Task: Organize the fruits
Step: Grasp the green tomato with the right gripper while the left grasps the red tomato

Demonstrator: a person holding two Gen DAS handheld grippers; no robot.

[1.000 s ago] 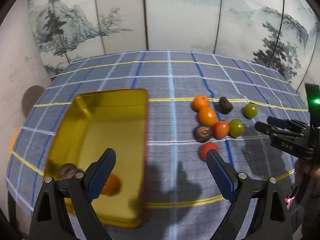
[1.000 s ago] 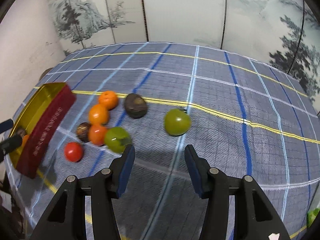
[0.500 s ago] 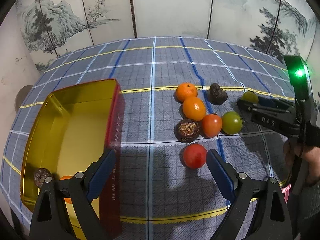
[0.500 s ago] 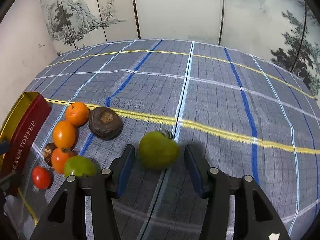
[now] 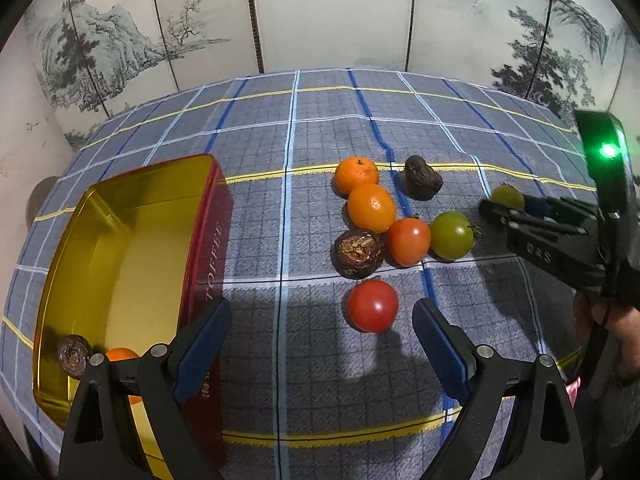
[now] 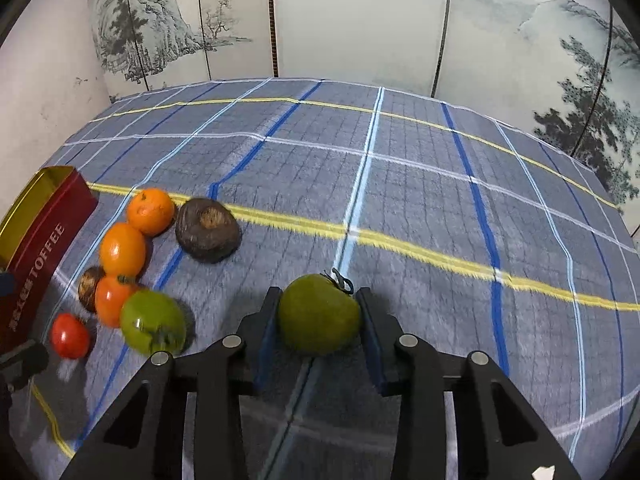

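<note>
Right wrist view, right gripper (image 6: 320,320) just closed on green tomato (image 6: 319,314), left gripper (image 5: 320,340) wide open, empty

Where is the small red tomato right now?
In the left wrist view the red tomato sits on the checked cloth between the open left gripper fingers, just nearer than the dark brown fruit.

A folding screen (image 6: 360,20) painted with misty mountains and pines stands behind the plaid-covered table (image 6: 440,200).
</note>
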